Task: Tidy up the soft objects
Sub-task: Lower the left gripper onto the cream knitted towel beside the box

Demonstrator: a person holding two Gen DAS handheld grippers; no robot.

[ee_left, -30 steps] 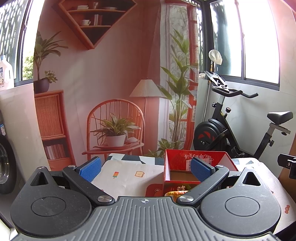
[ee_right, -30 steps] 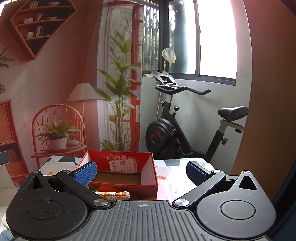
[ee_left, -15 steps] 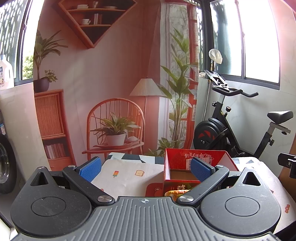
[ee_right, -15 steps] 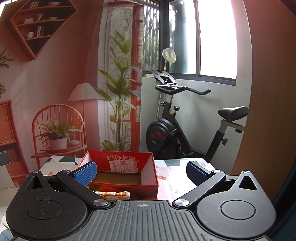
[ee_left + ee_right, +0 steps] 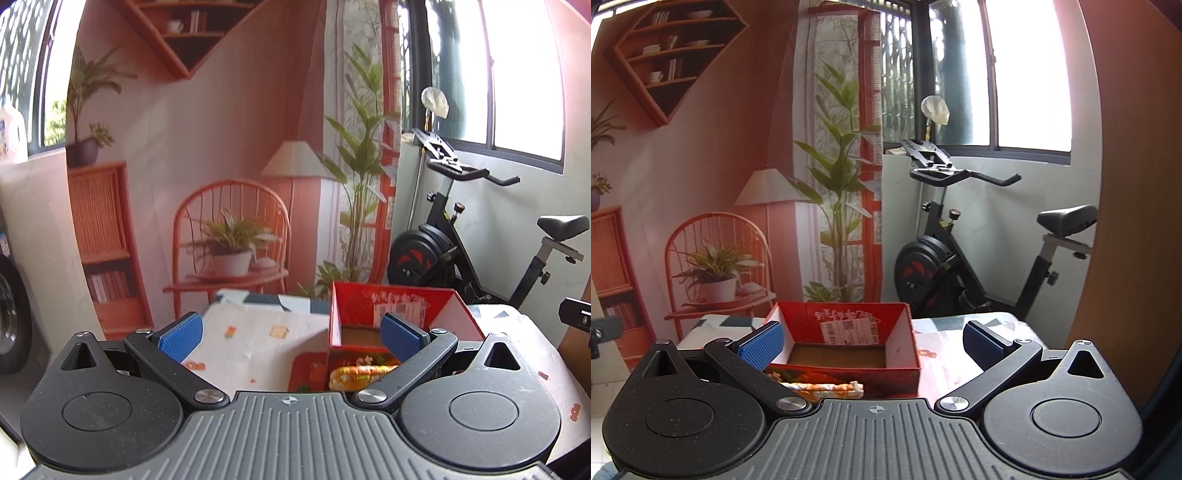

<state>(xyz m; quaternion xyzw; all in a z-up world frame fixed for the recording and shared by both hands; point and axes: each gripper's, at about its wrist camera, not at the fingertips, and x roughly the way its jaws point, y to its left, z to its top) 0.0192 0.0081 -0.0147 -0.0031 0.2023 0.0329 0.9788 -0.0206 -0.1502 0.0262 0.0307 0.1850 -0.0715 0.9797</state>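
Soft orange-white object at 6 o'clock of red box: lower part hidden behind gripper body, kind unclear. Box label text too small to read. Left wrist view motion-blurred. Tablecloth near edge hidden.

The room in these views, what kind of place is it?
Probably a home corner, perhaps a balcony: an exercise bike stands under a window, beside a printed living-room backdrop, with a table in front.
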